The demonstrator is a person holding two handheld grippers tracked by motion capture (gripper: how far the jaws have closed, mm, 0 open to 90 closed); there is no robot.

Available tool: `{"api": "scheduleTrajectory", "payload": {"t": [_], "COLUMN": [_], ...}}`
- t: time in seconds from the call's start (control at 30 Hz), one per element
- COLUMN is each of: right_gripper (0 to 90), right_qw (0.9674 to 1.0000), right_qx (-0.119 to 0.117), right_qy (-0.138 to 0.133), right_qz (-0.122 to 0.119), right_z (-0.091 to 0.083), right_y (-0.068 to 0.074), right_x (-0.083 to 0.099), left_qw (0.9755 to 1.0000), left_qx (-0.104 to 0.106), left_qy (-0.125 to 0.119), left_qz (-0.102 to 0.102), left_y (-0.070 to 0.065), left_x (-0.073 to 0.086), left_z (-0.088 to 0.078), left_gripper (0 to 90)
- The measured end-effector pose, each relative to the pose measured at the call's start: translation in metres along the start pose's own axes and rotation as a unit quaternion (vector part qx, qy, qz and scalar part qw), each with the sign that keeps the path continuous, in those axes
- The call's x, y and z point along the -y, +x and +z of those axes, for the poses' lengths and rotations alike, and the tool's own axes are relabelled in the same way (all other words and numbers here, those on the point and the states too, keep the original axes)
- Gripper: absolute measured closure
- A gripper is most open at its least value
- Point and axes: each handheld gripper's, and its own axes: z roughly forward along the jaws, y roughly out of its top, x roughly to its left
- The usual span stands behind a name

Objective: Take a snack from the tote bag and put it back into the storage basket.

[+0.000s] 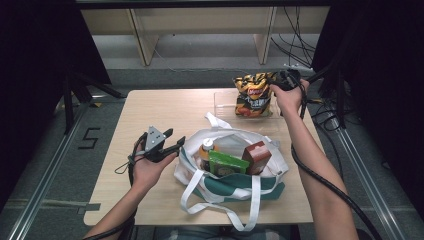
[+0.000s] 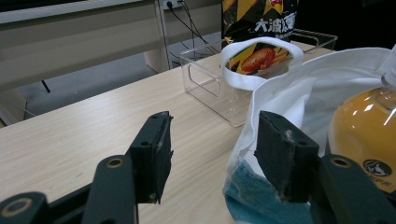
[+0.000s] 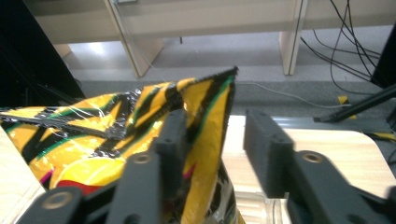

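Table (image 1: pixel 150 107): light wood top, taken as the landmark.
Tote bag (image 1: pixel 235 187): white and green cloth, on the table's near middle, mouth open, straps trailing over the near edge.
Strap loop (image 2: pixel 259 63): white, standing up off the bag's far rim, in front of the clear bin as seen in the left gripper view.
Bag contents: orange drink bottle (image 1: pixel 206 150) at the left side of the bag; green box (image 1: pixel 226 164) in the middle; brown carton (image 1: pixel 257 156) to its right, all upright or leaning, tops showing.
Clear bin (image 1: pixel 222 102): see-through plastic, on the table's far right part, beyond the bag.
Chip bag (image 1: pixel 254 95): yellow and black, standing in the bin, top raised above its rim.
Right gripper (image 1: pixel 286 80): at the table's far right corner, by the chip bag's top corner. Jaws spread in the right gripper view; crimped top edge of the chip bag (image 3: pixel 205 121) lies against the left jaw, visible gap to the other jaw, not pinched.
Left gripper (image 1: pixel 167 145): held over the table's left middle, just beside the bag's left rim. Jaws spread wide, nothing between them; one jaw close to the bag's cloth (image 2: pixel 280 98), contact not clear.
Bottle, left gripper view (image 2: pixel 364 130): orange, rising behind that jaw, inside the bag.
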Motion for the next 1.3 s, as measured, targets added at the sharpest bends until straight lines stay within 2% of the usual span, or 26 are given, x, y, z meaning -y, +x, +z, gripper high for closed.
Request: {"api": "scheduleTrajectory", "payload": {"t": [0.07, 0.1, 0.23, 0.33, 0.5, 0.53, 0.6, 0.63, 0.73, 0.77, 0.83, 0.87, 1.07, 1.1, 1.17, 1.3], "right_gripper": [53.4, 52.3, 50.0, 48.9, 48.1, 48.1, 48.0, 48.0, 47.8, 47.8, 47.8, 47.8, 47.9, 47.8, 47.6, 47.2], "right_qw": [1.0000, 0.9999, 1.0000, 1.0000, 1.0000, 0.9999, 0.9999, 0.9998, 0.9998, 0.9996, 0.9996, 0.9996, 0.9991, 0.9992, 0.9990, 0.9986], "right_qx": [0.002, 0.011, 0.000, 0.001, -0.009, -0.012, -0.015, -0.014, -0.019, -0.015, -0.026, -0.021, -0.034, -0.036, -0.039, -0.049], "right_qy": [-0.003, 0.003, 0.006, 0.003, 0.002, -0.002, 0.000, -0.003, -0.001, -0.001, 0.001, 0.000, -0.002, 0.002, -0.001, 0.003], "right_qz": [-0.001, -0.008, 0.003, -0.005, -0.001, -0.009, -0.005, -0.012, -0.012, -0.022, -0.014, -0.020, -0.025, -0.014, -0.023, -0.018], "right_z": [0.000, 0.000, -0.006, -0.009, -0.021, -0.022, -0.028, -0.030, -0.038, -0.040, -0.047, -0.049, -0.064, -0.067, -0.070, -0.079], "right_y": [-0.001, -0.002, -0.003, -0.003, 0.001, 0.000, 0.000, -0.001, -0.002, -0.003, -0.003, -0.003, -0.005, -0.003, -0.005, -0.003], "right_x": [0.001, 0.001, 0.001, 0.001, -0.001, -0.001, 0.000, 0.000, 0.002, 0.003, 0.004, 0.005, 0.010, 0.011, 0.014, 0.018], "left_qw": [1.0000, 1.0000, 1.0000, 1.0000, 1.0000, 1.0000, 1.0000, 1.0000, 1.0000, 1.0000, 1.0000, 1.0000, 1.0000, 1.0000, 1.0000, 1.0000], "left_qx": [0.004, 0.002, 0.004, 0.002, 0.000, 0.000, -0.001, -0.001, -0.002, -0.002, -0.003, -0.003, -0.003, -0.003, -0.003, -0.004], "left_qy": [-0.003, -0.002, -0.004, -0.002, -0.001, -0.001, -0.001, 0.000, 0.000, 0.000, 0.000, -0.001, -0.002, -0.002, -0.002, 0.001], "left_qz": [0.001, 0.001, 0.002, 0.001, 0.001, 0.001, 0.001, 0.001, 0.001, 0.001, 0.001, 0.001, 0.002, 0.002, 0.002, 0.002], "left_y": [0.000, 0.000, -0.001, -0.001, -0.001, -0.001, -0.001, -0.001, -0.001, -0.001, -0.001, -0.001, -0.002, -0.002, -0.002, -0.001], "left_x": [0.000, 0.000, 0.000, 0.000, -0.001, -0.001, -0.001, -0.001, -0.001, -0.001, -0.001, -0.001, -0.001, -0.001, -0.001, -0.001], "left_z": [0.001, 0.001, 0.001, 0.001, 0.000, 0.000, 0.000, -0.001, -0.001, -0.001, -0.001, -0.001, -0.001, -0.001, -0.001, -0.001], "left_gripper": [44.8, 44.8, 44.8, 44.8, 44.8, 44.9, 44.8, 44.8, 44.9, 44.8, 44.9, 44.8, 44.8, 44.9, 44.8, 44.8]}}
